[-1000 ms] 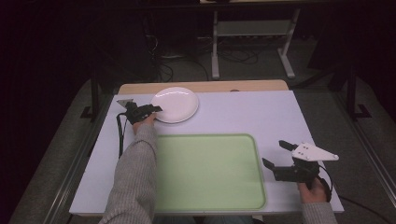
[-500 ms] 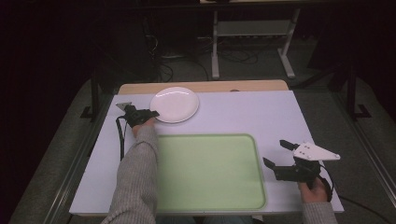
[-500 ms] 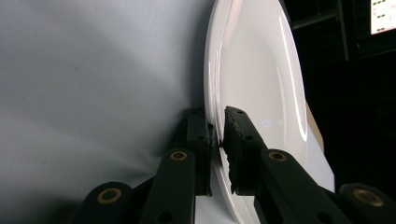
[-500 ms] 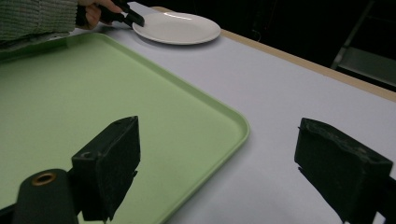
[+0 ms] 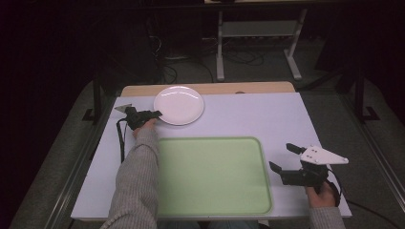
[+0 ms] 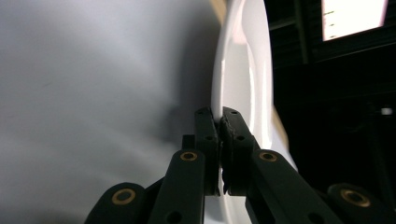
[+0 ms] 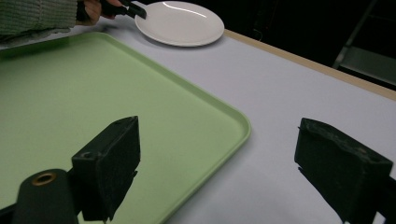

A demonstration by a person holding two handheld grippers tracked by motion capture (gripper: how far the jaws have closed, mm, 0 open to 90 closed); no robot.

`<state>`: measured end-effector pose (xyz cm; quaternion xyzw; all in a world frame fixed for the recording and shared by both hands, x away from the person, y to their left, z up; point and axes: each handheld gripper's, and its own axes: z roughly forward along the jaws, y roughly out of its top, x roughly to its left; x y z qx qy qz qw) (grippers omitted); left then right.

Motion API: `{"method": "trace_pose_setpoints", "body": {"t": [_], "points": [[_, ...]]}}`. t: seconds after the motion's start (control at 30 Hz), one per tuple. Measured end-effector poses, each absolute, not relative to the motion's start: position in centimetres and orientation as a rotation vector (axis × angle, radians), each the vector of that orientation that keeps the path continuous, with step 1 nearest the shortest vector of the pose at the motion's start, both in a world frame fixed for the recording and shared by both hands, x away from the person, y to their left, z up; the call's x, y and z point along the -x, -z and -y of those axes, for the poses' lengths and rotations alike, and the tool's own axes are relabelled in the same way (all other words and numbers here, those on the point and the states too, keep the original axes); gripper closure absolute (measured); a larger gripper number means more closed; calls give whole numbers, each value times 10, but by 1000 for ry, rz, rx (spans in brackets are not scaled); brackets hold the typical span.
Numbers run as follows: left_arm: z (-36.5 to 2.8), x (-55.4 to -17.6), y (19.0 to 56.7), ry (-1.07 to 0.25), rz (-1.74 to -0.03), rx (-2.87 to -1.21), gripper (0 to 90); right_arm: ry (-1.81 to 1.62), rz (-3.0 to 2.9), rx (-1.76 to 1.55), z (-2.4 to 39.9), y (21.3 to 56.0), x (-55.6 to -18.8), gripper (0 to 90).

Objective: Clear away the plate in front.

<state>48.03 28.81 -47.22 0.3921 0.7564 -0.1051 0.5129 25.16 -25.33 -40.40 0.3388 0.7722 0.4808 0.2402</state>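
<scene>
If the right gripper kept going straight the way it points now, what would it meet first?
Probably the green tray: the open right gripper points across its near corner toward the white plate, though depth is hard to judge.

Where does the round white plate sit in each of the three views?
High view: the round white plate lies at the table's far edge, left of centre, the left tool shut on its near-left rim.
Left gripper view: it runs edge-on up the middle, its rim clamped between the jaws.
Right gripper view: top centre, beyond the tray.
Shared landmark: the pale green rectangular tray, near side of the plate.
</scene>
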Motion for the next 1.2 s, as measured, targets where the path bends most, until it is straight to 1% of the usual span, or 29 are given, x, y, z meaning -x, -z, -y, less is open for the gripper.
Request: {"method": "trace_pose_setpoints", "body": {"t": [0.5,0.7,0.9,1.2], "points": [[-288,-480,468,251,-1827,-910,866,-1311,-2108,-934,256,404,-250,134],[-290,-479,466,232,-1813,-939,866,-1313,-2107,-936,256,404,-250,134],[-293,-478,464,224,-1801,-934,862,-1309,-2111,-936,255,405,-250,135],[-298,-478,460,280,-1723,-881,865,-1310,-2110,-942,256,405,-250,134]]}}
